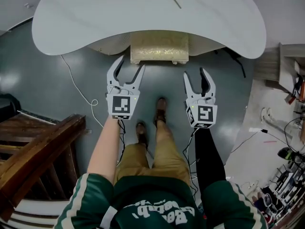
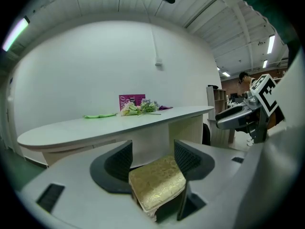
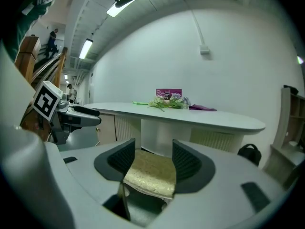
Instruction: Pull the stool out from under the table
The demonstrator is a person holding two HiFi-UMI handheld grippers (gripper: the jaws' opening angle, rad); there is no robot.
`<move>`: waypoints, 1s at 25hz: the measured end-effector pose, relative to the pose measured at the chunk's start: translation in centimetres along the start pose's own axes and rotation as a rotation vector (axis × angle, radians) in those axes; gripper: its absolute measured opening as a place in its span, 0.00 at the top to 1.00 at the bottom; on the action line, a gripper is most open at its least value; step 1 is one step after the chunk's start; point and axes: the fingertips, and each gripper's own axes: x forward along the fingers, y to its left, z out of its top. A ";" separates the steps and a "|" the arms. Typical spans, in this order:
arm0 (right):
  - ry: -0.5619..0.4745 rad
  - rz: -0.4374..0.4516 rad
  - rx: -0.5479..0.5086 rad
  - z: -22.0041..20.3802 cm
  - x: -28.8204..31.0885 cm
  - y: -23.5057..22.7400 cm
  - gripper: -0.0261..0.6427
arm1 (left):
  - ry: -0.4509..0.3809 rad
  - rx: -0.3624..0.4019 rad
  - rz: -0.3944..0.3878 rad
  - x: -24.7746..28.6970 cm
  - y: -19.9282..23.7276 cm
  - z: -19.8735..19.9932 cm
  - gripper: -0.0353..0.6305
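Woodwork of a dark stair rail (image 1: 40, 144) fills the lower left of our head view, and a thin white cable (image 1: 72, 79) trails over the grey floor (image 1: 38, 80) beside it. We hold the left gripper (image 1: 129, 67) out ahead of us, jaws spread wide and gripping nothing; in its own view the pads touch nothing. Past its tips we see the stool (image 1: 159, 46), with a gold patterned seat, tucked under the near edge of the white table (image 1: 95, 18) with only its front part showing beyond the tabletop. It sits in line with the gap between our two grippers and apart from both. Our shoes (image 1: 161, 109) stand on the floor nearer to us, well short of the stool. On the tabletop, as the gripper views show it, a bunch of flowers (image 2: 140, 108) lies beside an upright pink card (image 2: 132, 100). To the right we hold the right gripper (image 1: 196, 75) at much the same reach, its jaws likewise spread wide with nothing pressed between them; the stool's seat shows in the gap between them, farther off. Beyond it, at the right edge, we see a pale cabinet (image 1: 288, 56)
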 end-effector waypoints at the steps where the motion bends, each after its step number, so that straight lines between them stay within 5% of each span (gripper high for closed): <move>1: 0.003 -0.007 0.011 -0.6 -0.1 0.3 0.58 | -0.006 -0.010 -0.004 -0.3 0.1 -0.6 0.52; 12: 0.071 -0.013 0.034 -12.8 5.2 -0.9 0.57 | 0.048 0.002 0.005 2.0 1.9 -12.7 0.52; 25: 0.165 0.007 0.015 -28.0 12.2 -5.2 0.56 | 0.227 0.029 0.011 6.4 2.4 -30.1 0.52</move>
